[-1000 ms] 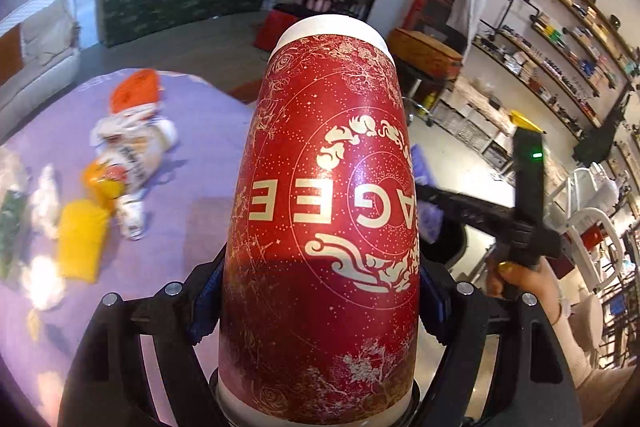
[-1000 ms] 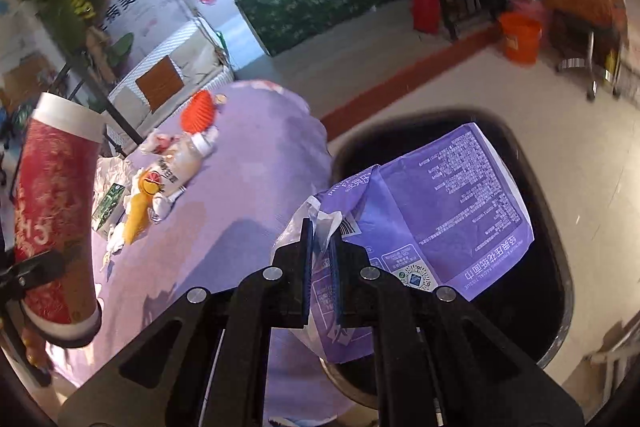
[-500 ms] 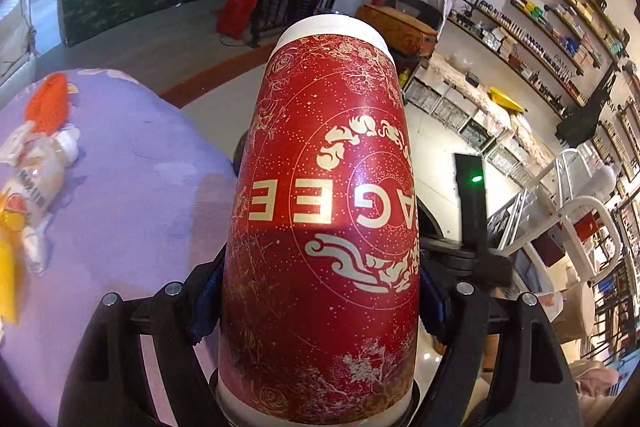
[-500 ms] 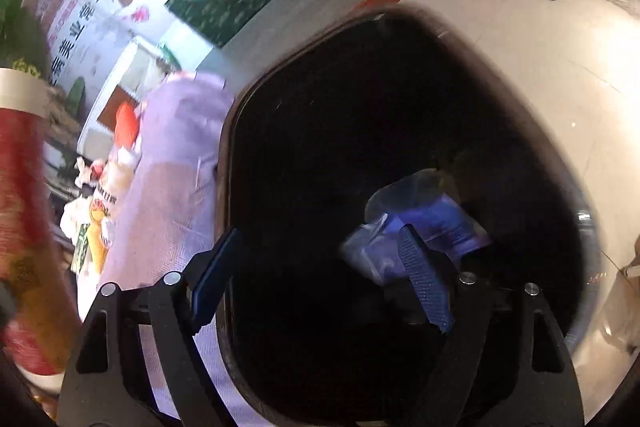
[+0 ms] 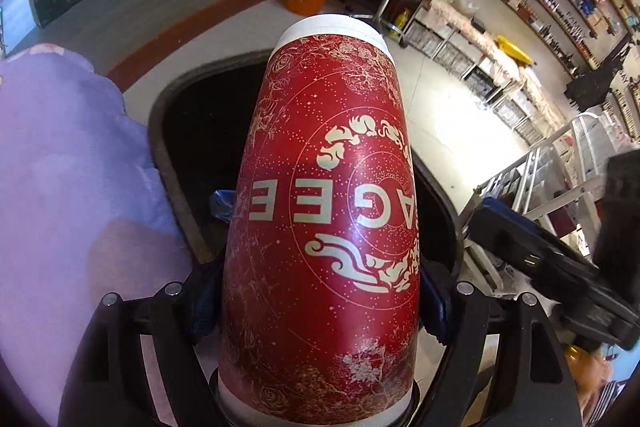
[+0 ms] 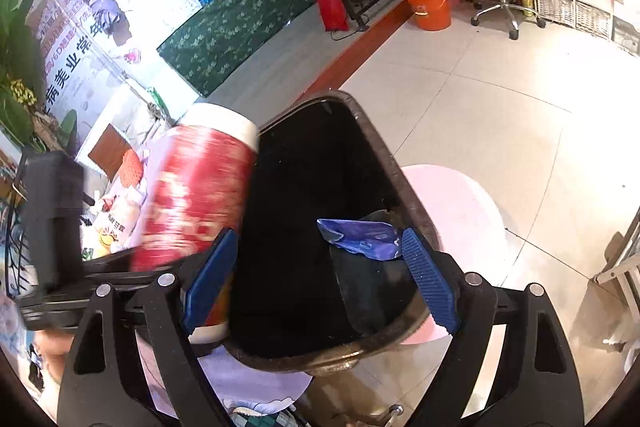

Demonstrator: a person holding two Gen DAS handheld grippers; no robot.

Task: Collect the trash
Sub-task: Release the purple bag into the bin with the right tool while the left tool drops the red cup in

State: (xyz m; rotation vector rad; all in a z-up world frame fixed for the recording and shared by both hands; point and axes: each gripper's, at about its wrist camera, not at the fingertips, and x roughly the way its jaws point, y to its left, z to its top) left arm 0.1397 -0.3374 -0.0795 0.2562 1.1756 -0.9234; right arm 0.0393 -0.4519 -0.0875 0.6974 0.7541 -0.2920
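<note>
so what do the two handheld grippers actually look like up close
Both match: the left gripper and right gripper have matte black plastic frames with triangular cut-outs and silver screw heads at the pivots. Their fingers carry blue ribbed rubber pads. Seen from the left wrist view, the right gripper's body is a boxy black housing. No cables or sleeves are visible.

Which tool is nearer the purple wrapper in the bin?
Right. The right tool, jaws opening, is directly above the purple wrapper; the left tool holds the red cup at the bin's table side.
</note>
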